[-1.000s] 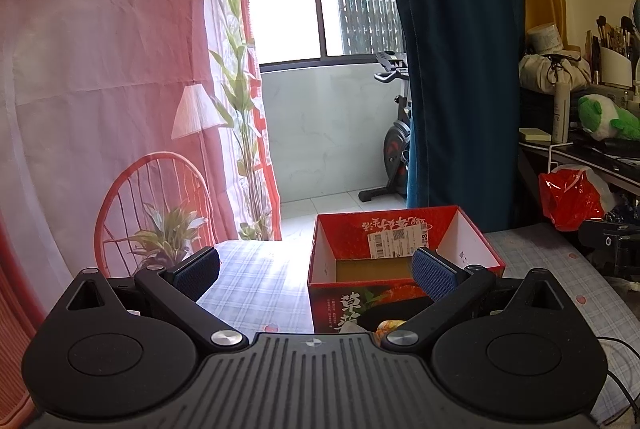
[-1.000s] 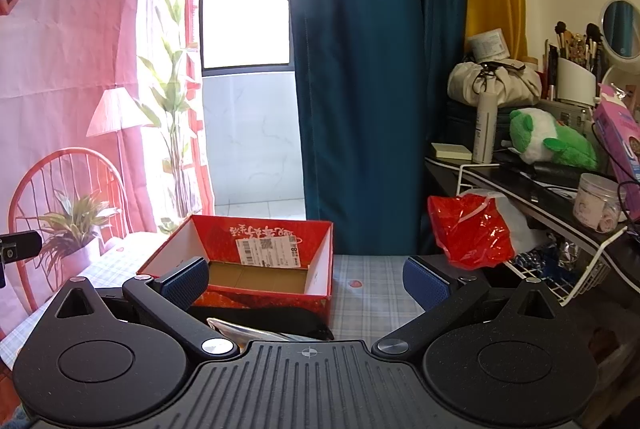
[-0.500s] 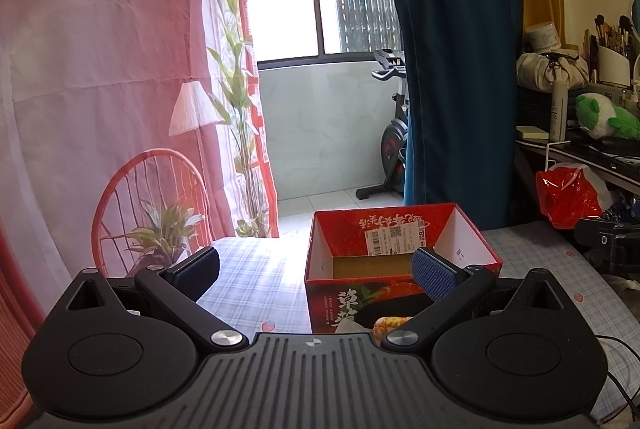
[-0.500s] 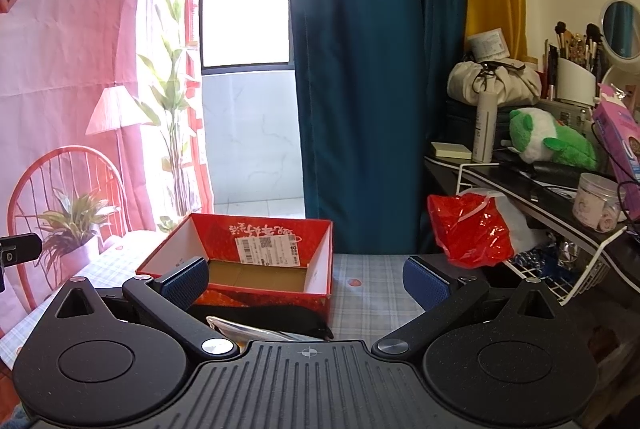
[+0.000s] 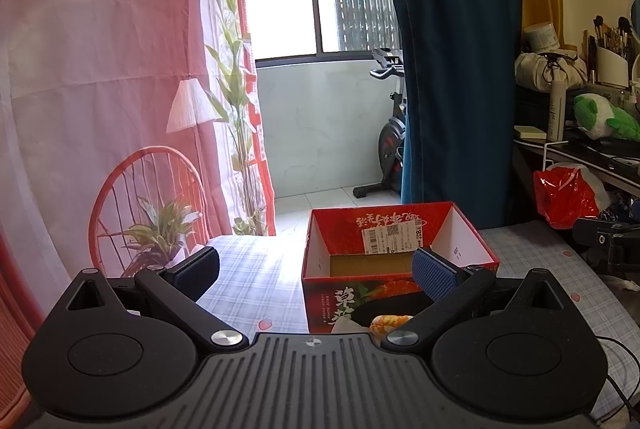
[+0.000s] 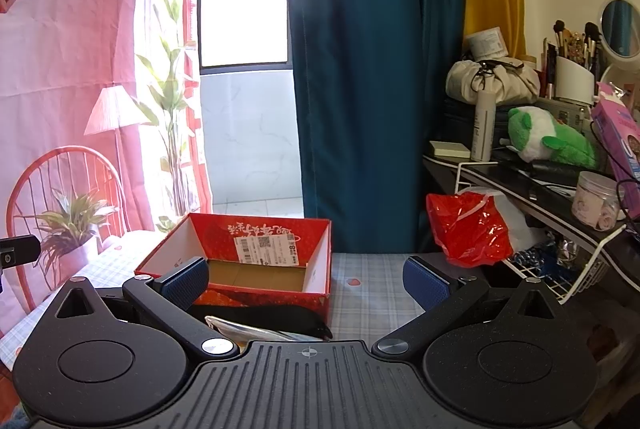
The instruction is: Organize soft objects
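The counter (image 5: 256, 281), covered in a pale checked cloth with small red hearts, spreads under both views. On it stands an open red box (image 5: 394, 225) with a white shipping label on its inner back wall; its brown cardboard floor is bare. In the right wrist view the same red box (image 6: 256, 233) sits left of centre.

The left tongs (image 5: 316, 271) hang wide open above the counter, gripping nothing, their right blue pad in front of the box's near wall. The right tongs (image 6: 306, 279) are likewise spread apart and empty.

A black soft item (image 6: 276, 315) lies on the counter against the box's near side. A crinkly clear packet (image 6: 240, 327) lies in front of it, and an orange soft object (image 5: 390, 323) peeks out just above the left tongs' body.
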### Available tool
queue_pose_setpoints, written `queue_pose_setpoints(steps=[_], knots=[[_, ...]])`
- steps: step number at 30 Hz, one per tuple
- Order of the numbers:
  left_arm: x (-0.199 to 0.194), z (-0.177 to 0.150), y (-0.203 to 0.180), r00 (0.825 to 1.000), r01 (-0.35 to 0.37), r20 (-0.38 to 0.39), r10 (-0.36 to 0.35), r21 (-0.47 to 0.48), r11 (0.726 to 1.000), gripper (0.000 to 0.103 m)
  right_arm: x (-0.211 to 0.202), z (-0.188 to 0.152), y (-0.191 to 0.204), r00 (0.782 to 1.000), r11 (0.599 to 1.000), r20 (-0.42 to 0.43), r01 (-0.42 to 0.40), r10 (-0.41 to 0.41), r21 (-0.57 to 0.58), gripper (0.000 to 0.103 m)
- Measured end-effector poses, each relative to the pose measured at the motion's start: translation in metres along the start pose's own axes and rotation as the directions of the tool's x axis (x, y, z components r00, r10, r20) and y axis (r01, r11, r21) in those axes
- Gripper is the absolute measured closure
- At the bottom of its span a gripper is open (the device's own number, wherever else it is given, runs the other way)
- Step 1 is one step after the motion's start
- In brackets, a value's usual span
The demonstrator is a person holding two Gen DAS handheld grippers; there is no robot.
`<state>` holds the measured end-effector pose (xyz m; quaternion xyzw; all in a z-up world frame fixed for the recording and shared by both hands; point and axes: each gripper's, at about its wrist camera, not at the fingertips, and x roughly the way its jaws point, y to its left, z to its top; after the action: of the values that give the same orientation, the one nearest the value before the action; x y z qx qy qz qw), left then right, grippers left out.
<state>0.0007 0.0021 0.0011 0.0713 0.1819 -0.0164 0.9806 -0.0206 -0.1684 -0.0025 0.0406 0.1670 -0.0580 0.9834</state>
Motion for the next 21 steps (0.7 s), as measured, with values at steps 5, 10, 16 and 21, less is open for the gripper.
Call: queue_pose_setpoints(steps=[5,10,16,21], knots=[[-0.0011,-0.0011,-0.001,1.0,0.001,0.002,-0.001,0.001,1.0,0.0,-0.0001,-0.0005,-0.0013,1.0,1.0,0.003,0.0,0.0,0.002,0.0],[-0.0014,-0.0012,-0.001,1.0,0.0,0.004,0.0,-0.001,1.0,0.0,-0.0012,-0.0005,-0.0018,1.0,1.0,0.007,0.001,-0.001,0.001,0.0],[-0.0014,-0.0013,-0.0018,1.0,0.001,0.002,-0.001,-0.002,1.0,0.0,-0.0011,-0.0005,-0.0019,1.0,1.0,0.009,-0.001,0.001,0.0,0.0],[-0.0021,-0.0016,-0.002,1.0,0.002,0.003,-0.002,-0.002,1.0,0.0,-0.0011,-0.0006,-0.0017,1.0,1.0,0.009,0.0,0.0,0.0,0.0]])
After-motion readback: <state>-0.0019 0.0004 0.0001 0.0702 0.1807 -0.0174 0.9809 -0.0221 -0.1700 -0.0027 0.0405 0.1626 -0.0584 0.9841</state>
